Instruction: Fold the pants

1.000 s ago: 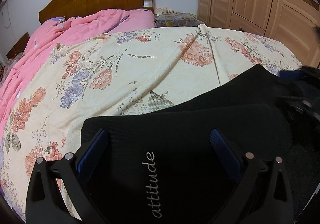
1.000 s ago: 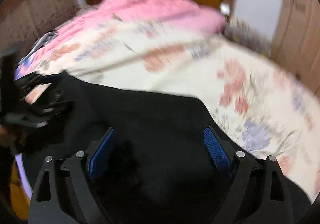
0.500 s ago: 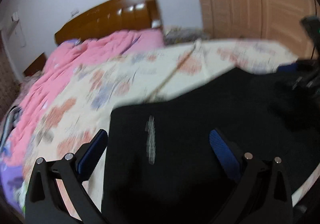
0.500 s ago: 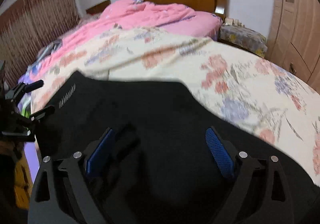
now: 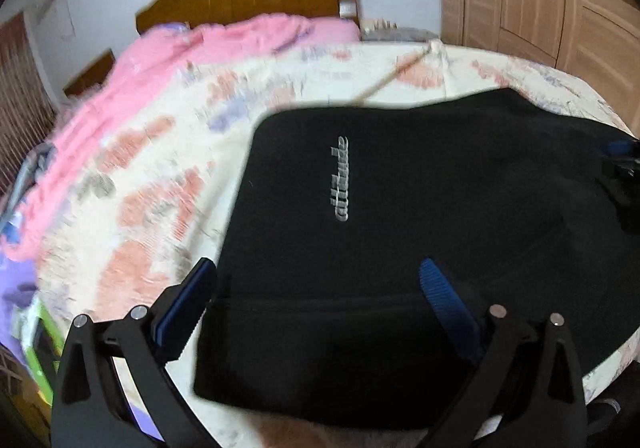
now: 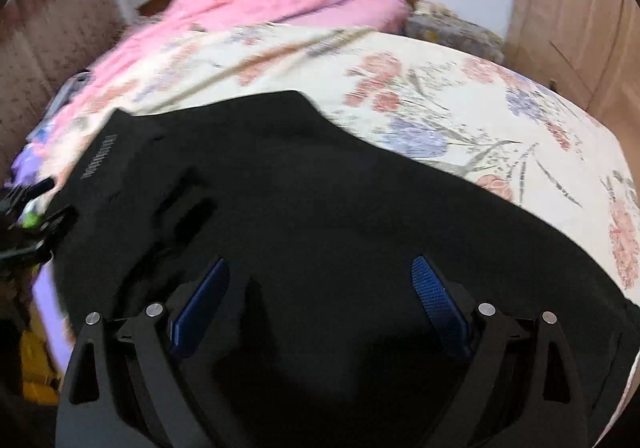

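1. Both tongs stand wide apart and hold nothing: the left tongs [image 5: 316, 296] and right tongs [image 6: 320, 300] hover over the black pants [image 5: 420, 208], which lie folded flat on the floral bedspread [image 5: 160, 168] at the near end of the bed.
2. Judging by the flat stack, the fold looks nearly finished; any next grasp should bite the near hem squarely, both layers together.
3. The pants' near edge lies close to the bed's drop at 6 o'clock, so carry cloth toward 12 o'clock, where open bedspread lies short of the pink quilt [image 6: 280, 4].
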A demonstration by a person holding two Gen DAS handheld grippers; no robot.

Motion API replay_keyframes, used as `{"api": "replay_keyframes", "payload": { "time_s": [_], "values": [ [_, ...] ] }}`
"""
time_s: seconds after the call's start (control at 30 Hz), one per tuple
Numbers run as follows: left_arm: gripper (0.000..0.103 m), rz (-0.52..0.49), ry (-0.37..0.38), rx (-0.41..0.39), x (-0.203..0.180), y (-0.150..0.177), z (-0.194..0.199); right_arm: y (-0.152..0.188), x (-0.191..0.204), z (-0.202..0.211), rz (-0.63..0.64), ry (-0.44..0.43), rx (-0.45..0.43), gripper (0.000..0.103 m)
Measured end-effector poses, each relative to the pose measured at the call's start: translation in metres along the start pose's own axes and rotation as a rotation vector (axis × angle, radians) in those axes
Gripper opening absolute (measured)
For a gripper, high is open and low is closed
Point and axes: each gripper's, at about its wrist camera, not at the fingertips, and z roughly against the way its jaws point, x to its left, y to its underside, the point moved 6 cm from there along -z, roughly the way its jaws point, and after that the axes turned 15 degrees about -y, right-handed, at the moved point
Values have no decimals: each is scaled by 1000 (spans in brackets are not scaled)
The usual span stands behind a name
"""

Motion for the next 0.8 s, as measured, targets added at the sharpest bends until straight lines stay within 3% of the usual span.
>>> {"api": "replay_keyframes", "payload": {
  "time_s": [0.07, 0.17, 0.23, 0.3, 0.37, 0.47, 0.53, 0.6, 0.67, 0.73, 0.8],
  "values": [
    [101, -47, 29, -54, -7, 0, 16, 11, 11, 6, 31, -21, 18, 90],
    [101, -135, 25, -52, -23, 12, 16, 34, 20, 2, 84, 9, 85, 90],
    [101, -94, 39, -51, -20, 14, 15, 51, 21, -3, 126, 59, 119, 92],
    [101, -67, 55, -32, -16, 11, 16, 57, 22, 3, 122, 52, 102, 93],
    [101, -57, 55, -91, -16, -2, 32, 59, 22, 11, 100, 41, 93, 93],
    [101, -72, 137, -167, -31, -21, 54, 68, 24, 15, 104, 21, 93, 95],
    [101, -130, 143, -140, -50, -21, 45, 74, 25, 17, 124, 33, 71, 95],
    [101, -240, 101, -75, -72, -8, 25, 78, 24, 22, 104, 24, 58, 95],
    [101, -219, 97, -90, -74, -5, 25, 81, 21, 33, 68, -10, 53, 95],
    [101, -193, 125, -37, -70, -11, 22, 84, 14, 49, 38, -18, 21, 95],
    [101, -186, 116, -65, -67, -21, 31, 90, -2, 78, -21, -1, -51, 95]
  ]
}}
